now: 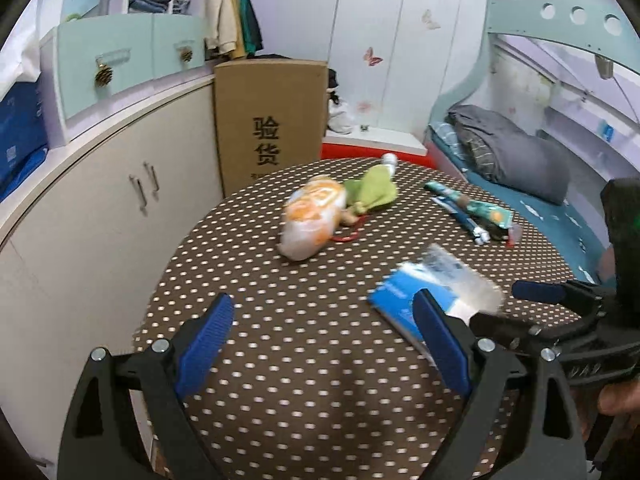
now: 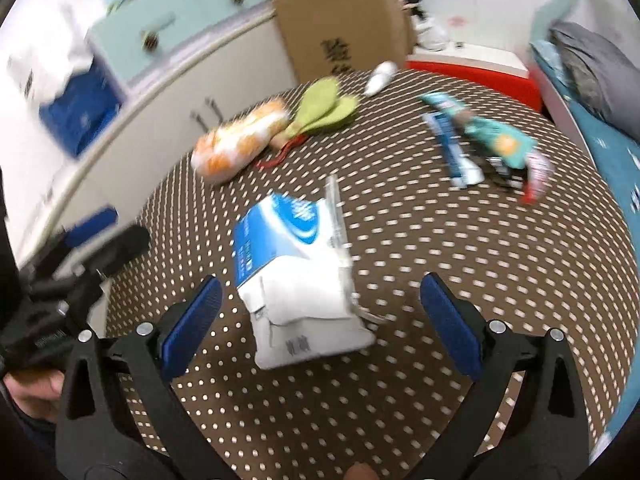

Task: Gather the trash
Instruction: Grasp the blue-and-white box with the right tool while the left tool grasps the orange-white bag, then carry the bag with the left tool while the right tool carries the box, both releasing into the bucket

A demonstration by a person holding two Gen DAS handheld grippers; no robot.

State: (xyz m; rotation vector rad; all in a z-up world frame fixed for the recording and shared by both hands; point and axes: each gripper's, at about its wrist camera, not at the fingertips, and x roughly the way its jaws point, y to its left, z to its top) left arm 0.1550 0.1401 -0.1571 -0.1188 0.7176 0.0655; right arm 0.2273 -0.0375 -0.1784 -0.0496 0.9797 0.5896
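The blue-and-white wrapper [image 2: 296, 276] is seen lying flat on the polka-dot table [image 2: 440, 280], just ahead of the right hand-held gripper [image 2: 320, 320], whose jaws are spread wide, likely for straddling it. The left hand-held gripper [image 1: 324, 344] is held wide and empty beside the wrapper; more litter [image 2: 480, 140] is left beyond it.

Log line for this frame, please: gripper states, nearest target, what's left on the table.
left gripper: open, empty | right gripper: open, over blue-white packet | remaining: orange-white bag, teal wrapper | table: polka-dot
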